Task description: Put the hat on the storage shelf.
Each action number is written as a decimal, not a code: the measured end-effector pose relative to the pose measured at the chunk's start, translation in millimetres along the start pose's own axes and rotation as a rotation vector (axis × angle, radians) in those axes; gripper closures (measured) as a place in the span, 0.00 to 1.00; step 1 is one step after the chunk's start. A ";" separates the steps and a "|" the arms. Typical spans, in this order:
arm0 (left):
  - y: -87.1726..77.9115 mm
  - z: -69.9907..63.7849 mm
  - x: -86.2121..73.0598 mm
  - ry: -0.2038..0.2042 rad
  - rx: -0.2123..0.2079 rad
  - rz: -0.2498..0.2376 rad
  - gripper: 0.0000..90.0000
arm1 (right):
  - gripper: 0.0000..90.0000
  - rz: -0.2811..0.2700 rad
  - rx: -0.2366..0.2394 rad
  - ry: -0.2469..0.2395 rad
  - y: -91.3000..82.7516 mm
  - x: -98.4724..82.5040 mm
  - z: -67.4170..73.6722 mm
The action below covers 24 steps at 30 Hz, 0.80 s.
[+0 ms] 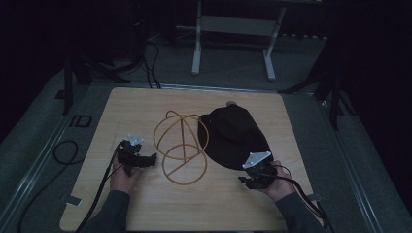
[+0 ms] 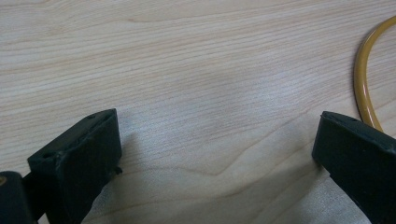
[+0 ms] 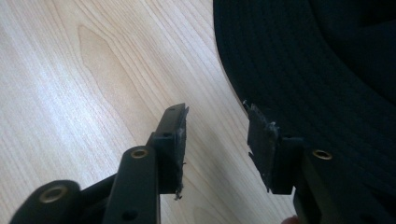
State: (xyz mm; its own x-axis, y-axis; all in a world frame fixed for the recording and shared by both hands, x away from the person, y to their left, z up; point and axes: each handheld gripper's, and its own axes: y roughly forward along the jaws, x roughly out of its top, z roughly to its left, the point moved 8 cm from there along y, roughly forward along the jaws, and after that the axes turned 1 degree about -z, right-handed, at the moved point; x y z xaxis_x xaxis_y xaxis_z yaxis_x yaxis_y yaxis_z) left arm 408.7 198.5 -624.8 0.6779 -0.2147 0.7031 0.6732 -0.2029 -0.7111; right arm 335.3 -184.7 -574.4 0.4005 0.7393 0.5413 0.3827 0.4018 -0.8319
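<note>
A black brimmed hat lies right of centre on the wooden table. Left of it, touching its brim, stands a yellow wire frame of looped hoops. My left gripper rests on the table just left of the frame, pointing at it. In the left gripper view it is open wide over bare wood, with a piece of the yellow wire at the right edge. My right gripper is at the hat's near edge. Its jaws stand apart with nothing between them, beside the hat brim.
Behind the table, a white stand rises from the grey floor. Black cables lie on the floor to the left, and each gripper trails a cable toward the near edge. Bare wood runs along the table's front and its far left corner.
</note>
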 end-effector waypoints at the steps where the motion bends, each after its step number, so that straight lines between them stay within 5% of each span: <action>1: -0.1 0.0 -0.1 0.000 -0.001 0.001 0.02 | 0.65 0.007 -0.003 -0.003 -2.8 0.7 -2.6; 24: -0.1 0.0 -0.1 0.000 -0.001 0.001 0.02 | 0.63 0.024 -0.036 0.032 -34.6 22.0 -37.6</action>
State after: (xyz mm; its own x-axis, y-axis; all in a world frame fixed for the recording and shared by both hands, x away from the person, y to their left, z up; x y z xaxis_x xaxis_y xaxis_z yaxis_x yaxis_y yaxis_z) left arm 408.5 198.6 -624.8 0.6788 -0.2154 0.7021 0.6720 -0.2032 -0.7121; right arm 362.2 -202.6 -529.2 0.4363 0.7307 0.5251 0.4022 0.3637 -0.8402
